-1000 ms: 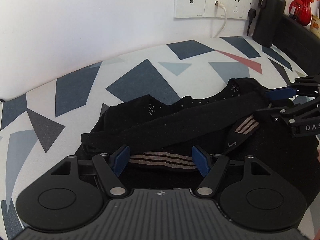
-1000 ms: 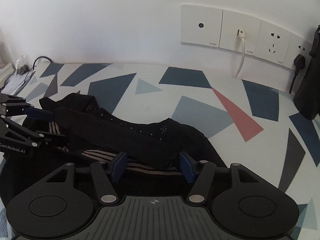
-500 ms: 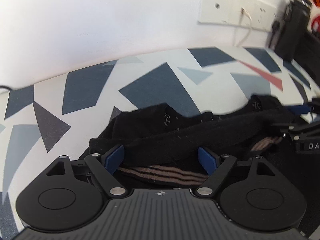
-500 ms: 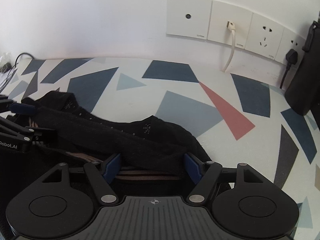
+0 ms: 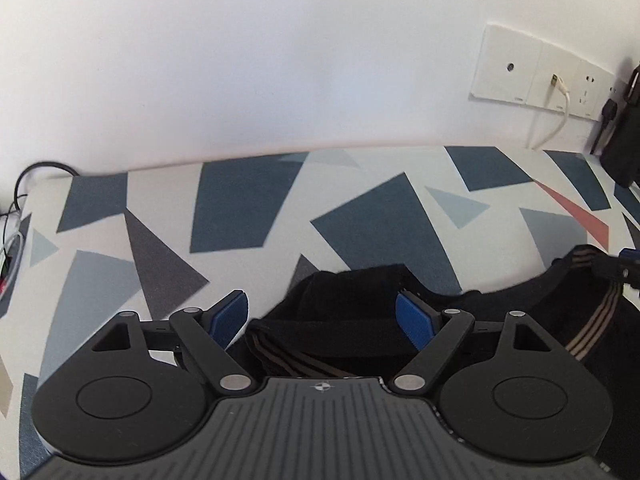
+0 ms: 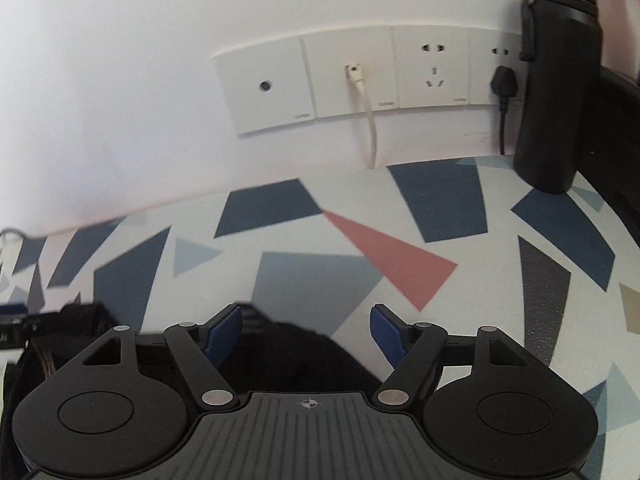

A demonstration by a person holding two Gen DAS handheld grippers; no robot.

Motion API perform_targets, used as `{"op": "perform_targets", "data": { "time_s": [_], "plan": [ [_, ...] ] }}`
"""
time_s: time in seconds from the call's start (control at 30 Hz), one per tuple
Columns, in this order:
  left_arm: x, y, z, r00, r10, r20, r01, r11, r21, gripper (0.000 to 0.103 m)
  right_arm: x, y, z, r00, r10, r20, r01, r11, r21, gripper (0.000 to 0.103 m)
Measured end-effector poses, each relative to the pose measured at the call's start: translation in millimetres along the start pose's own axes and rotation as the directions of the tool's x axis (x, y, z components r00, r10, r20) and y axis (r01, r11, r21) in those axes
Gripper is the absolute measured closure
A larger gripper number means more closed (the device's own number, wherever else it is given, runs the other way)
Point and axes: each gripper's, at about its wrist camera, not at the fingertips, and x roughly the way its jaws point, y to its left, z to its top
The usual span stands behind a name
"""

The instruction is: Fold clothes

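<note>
Left gripper [image 5: 322, 316]: jaws wide open, blue pads [image 5: 230, 316] apart, the black garment [image 5: 352, 300] bunched between them but not pinched. Garment has tan stripes, lies on the table [image 5: 240, 208] with the geometric-print cover, spreading toward 3 o'clock in the left view. Right gripper [image 6: 306, 330]: jaws opening, nothing pressed; garment edge [image 6: 288, 344] sits low between them, closer to the left pad, bare table under the right one. More garment at 9 o'clock in the right view, blurred. Past the garment, at 12, open patterned table. Farther, bottle [image 6: 558, 80], black, upright at 1–2 o'clock on the table by the wall. Sockets [image 6: 352, 76] on the wall at 12, white cable [image 6: 370, 120] hanging from one, black plug [image 6: 504, 84] beside the bottle.
</note>
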Motion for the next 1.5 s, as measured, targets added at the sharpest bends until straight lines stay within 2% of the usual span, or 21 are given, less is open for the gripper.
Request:
{"op": "perform_targets", "data": {
  "time_s": [0.1, 0.17, 0.33, 0.53, 0.63, 0.7, 0.8, 0.87, 0.97, 1.03, 1.07, 1.17, 1.27, 1.33, 1.37, 1.5],
  "plan": [
    [2, 3, -2, 1.000, -0.014, -0.026, 0.013, 0.998, -0.053, 0.020, -7, 13, -8, 1.000, 0.020, -0.015, -0.021, 0.996, -0.083, 0.026],
    [2, 2, -3, 0.999, -0.011, -0.033, 0.009, 0.998, -0.057, 0.020, -11, 20, -11, 0.999, 0.036, -0.014, -0.037, 0.993, -0.110, 0.022],
    [1, -1, -6, 0.999, -0.007, -0.048, 0.005, 0.999, -0.040, 0.020, -10, 34, -15, 0.998, 0.045, -0.035, -0.050, 0.986, -0.157, 0.020],
    [-12, -9, -18, 0.990, -0.126, -0.061, 0.126, 0.992, -0.001, 0.020, -1, 33, -18, 0.998, 0.001, -0.063, -0.012, 0.986, -0.166, 0.019],
    [-10, -17, -24, 0.980, -0.158, -0.121, 0.161, 0.987, 0.018, 0.019, 5, 22, -19, 0.996, -0.049, -0.074, 0.037, 0.988, -0.149, 0.019],
    [-6, -22, -26, 0.982, -0.132, -0.131, 0.141, 0.988, 0.058, 0.019, 9, 13, -19, 0.994, -0.074, -0.082, 0.064, 0.990, -0.122, 0.019],
    [7, -21, -25, 0.991, -0.048, -0.128, 0.060, 0.994, 0.091, 0.019, 15, 4, -16, 0.992, -0.093, -0.081, 0.087, 0.993, -0.075, 0.019],
    [14, -12, -20, 0.994, -0.009, -0.113, 0.017, 0.997, 0.070, 0.013, 18, 0, -13, 0.991, -0.107, -0.078, 0.103, 0.993, -0.058, 0.019],
    [20, -3, -9, 0.996, 0.069, -0.058, -0.067, 0.997, 0.041, 0.013, 20, -5, -9, 0.990, -0.127, -0.060, 0.126, 0.992, -0.030, 0.019],
    [23, 8, 2, 0.991, 0.136, 0.005, -0.136, 0.991, -0.017, 0.014, 21, -12, -5, 0.992, -0.111, -0.060, 0.112, 0.993, 0.024, 0.019],
    [24, 15, 7, 0.991, 0.137, 0.010, -0.136, 0.989, -0.059, 0.014, 21, -17, -4, 0.993, -0.098, -0.067, 0.102, 0.993, 0.062, 0.019],
    [17, 27, 18, 0.995, 0.093, 0.035, -0.088, 0.989, -0.122, 0.014, 19, -29, -2, 0.992, -0.106, -0.066, 0.115, 0.983, 0.142, 0.019],
    [-1, 33, 16, 0.996, 0.053, 0.074, -0.046, 0.995, -0.091, 0.014, 8, -35, -3, 0.994, -0.104, -0.036, 0.108, 0.980, 0.168, 0.019],
    [-12, 39, 11, 0.996, 0.025, 0.084, -0.019, 0.997, -0.075, 0.014, -1, -36, -5, 0.994, -0.109, -0.013, 0.110, 0.980, 0.167, 0.013],
    [-17, 41, 6, 0.997, 0.005, 0.082, 0.001, 0.998, -0.067, 0.014, -5, -37, -6, 0.994, -0.107, -0.010, 0.107, 0.980, 0.168, 0.008],
    [-35, 47, -15, 0.996, -0.071, 0.055, 0.072, 0.997, -0.029, 0.014, -20, -41, -8, 0.995, -0.095, 0.002, 0.093, 0.981, 0.169, 0.007]
  ]
}}
